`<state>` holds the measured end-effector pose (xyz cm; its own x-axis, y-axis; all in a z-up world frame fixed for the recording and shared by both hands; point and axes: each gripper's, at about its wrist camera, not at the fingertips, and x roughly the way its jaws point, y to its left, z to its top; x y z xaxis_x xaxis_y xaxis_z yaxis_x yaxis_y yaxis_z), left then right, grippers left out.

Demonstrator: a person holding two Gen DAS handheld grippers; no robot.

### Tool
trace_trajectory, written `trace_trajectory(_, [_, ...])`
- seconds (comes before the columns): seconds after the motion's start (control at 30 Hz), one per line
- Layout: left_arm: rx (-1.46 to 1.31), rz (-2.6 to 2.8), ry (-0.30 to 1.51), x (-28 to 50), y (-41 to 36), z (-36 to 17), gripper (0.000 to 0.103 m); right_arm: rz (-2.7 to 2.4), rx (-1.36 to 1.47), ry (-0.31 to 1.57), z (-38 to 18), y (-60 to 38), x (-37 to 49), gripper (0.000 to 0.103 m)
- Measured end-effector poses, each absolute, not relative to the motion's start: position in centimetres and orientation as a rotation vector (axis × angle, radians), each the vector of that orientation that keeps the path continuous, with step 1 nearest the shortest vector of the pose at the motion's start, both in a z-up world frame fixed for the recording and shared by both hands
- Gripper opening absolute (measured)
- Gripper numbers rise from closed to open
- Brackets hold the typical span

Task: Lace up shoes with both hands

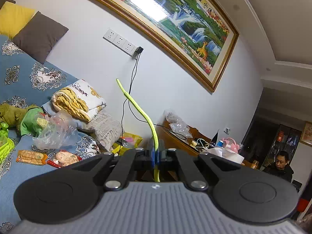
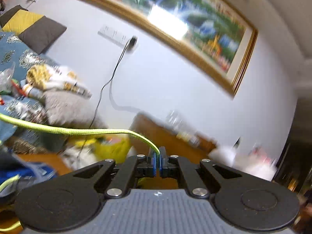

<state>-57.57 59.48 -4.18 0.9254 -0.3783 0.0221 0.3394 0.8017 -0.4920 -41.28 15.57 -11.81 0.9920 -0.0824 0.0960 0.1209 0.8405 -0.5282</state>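
Note:
My left gripper (image 1: pixel 156 152) is shut on a lime-green shoelace (image 1: pixel 145 117). The lace's free end rises from the blue pads and curls up to the left in front of the wall; a short piece hangs out behind the pads. In the blurred right wrist view my right gripper (image 2: pixel 157 157) is shut on a lime-green lace (image 2: pixel 81 131) too. That lace runs from the pads leftwards and out of the left edge. More lace (image 2: pixel 8 181) shows at the lower left beside a dark blue shape that I cannot make out. No shoe is clearly in view.
A sofa with a blue patterned cover (image 1: pixel 23 78), cushions, folded blankets (image 1: pixel 78 99), plastic bags and snack packs fills the left. A charger cable (image 1: pixel 124 105) hangs from wall sockets. A wooden side table (image 1: pixel 181 140) holds clutter. A person (image 1: pixel 280 165) sits at the far right.

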Motion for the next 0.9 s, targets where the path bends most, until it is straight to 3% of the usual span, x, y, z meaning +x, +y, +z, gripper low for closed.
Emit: trace_trajectory(0.9, [-0.511,-0.462,0.071,-56.7,58.6,-3.8,0.003,-0.246,-1.004,-0.426,7.0,15.8,-39.7,0.002])
